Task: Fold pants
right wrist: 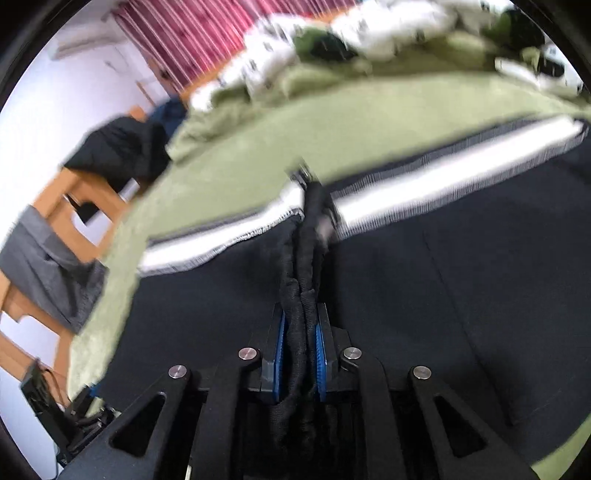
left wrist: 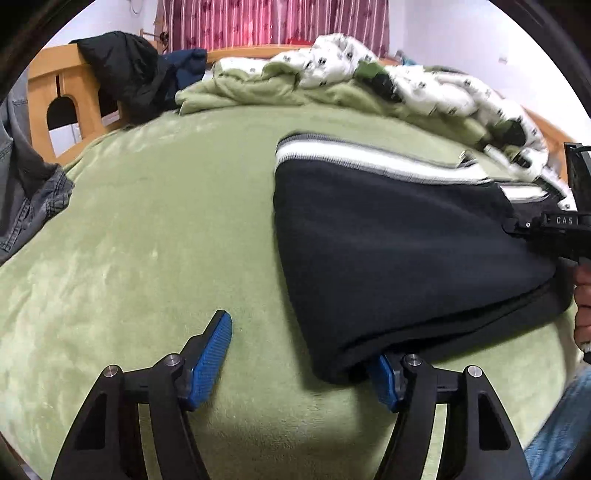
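On the right half of the green fleece blanket lie the black fleece pants with white striped waistband, folded over. The right gripper is clamped on a bunched black fold. The left gripper stands wide apart, one blue pad under the pants' near edge.

Home bedroom, bed, wooden headboard, curtains
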`<act>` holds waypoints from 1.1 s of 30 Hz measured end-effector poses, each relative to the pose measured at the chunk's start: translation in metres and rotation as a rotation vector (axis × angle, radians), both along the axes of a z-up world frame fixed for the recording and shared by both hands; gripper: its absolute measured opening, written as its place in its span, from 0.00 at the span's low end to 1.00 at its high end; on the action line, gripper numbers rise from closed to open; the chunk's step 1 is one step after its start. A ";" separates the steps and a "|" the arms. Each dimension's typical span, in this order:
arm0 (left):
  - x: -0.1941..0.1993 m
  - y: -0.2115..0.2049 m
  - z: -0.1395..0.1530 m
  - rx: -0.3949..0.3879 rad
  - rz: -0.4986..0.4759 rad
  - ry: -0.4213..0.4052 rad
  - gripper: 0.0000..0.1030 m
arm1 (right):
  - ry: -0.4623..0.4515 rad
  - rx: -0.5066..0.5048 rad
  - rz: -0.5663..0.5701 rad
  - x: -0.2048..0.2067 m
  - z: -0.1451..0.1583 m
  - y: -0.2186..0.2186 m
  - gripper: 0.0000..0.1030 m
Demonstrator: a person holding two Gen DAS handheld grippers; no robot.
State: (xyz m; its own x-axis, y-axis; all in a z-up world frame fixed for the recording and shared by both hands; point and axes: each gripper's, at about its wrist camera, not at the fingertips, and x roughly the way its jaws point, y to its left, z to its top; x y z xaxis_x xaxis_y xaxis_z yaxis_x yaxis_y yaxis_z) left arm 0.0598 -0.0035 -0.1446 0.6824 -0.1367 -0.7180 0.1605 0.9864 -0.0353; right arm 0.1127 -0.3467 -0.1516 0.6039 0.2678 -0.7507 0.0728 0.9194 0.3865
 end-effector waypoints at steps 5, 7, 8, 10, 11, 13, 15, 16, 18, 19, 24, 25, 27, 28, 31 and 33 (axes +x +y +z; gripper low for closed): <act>-0.014 0.016 0.017 -0.039 -0.029 0.038 0.64 | -0.040 -0.069 -0.002 -0.021 0.013 -0.003 0.22; -0.030 0.024 0.031 -0.093 -0.057 0.004 0.64 | -0.107 -0.115 -0.014 -0.041 0.031 -0.006 0.26; -0.034 0.027 0.038 -0.123 -0.074 -0.009 0.64 | -0.142 -0.142 -0.009 -0.050 0.038 -0.005 0.26; -0.031 0.025 0.052 -0.185 -0.079 -0.027 0.64 | -0.197 -0.174 0.030 -0.065 0.048 0.005 0.27; -0.021 0.020 0.057 -0.206 -0.077 -0.024 0.64 | -0.198 -0.183 0.046 -0.068 0.047 0.008 0.27; -0.006 0.009 0.057 -0.204 -0.081 -0.022 0.64 | -0.143 -0.197 0.075 -0.068 0.033 0.014 0.27; 0.014 -0.004 0.044 -0.180 -0.065 0.029 0.63 | -0.070 -0.195 0.071 -0.069 0.012 0.013 0.27; 0.020 -0.008 0.033 -0.183 -0.060 0.081 0.62 | -0.064 -0.174 0.060 -0.074 0.005 0.011 0.27; 0.019 -0.015 0.009 -0.142 -0.046 0.128 0.64 | -0.079 -0.183 0.058 -0.088 0.007 0.011 0.28; 0.015 -0.017 0.003 -0.129 -0.065 0.132 0.64 | -0.079 -0.204 0.072 -0.095 0.011 0.012 0.28; -0.002 0.005 0.019 -0.236 -0.053 0.136 0.62 | -0.119 -0.225 0.017 -0.124 0.036 -0.006 0.40; -0.004 0.010 0.026 -0.246 -0.039 0.112 0.62 | -0.136 -0.247 -0.016 -0.131 0.043 -0.016 0.43; 0.001 0.017 0.037 -0.253 -0.034 0.091 0.63 | -0.156 -0.274 -0.075 -0.141 0.056 -0.040 0.59; 0.004 0.018 0.040 -0.261 -0.038 0.087 0.63 | -0.168 -0.279 -0.110 -0.143 0.062 -0.057 0.70; 0.020 0.020 0.041 -0.296 -0.037 0.102 0.63 | -0.186 -0.240 -0.266 -0.150 0.069 -0.118 0.72; 0.032 0.020 0.034 -0.320 -0.029 0.133 0.62 | -0.172 -0.189 -0.304 -0.148 0.066 -0.150 0.72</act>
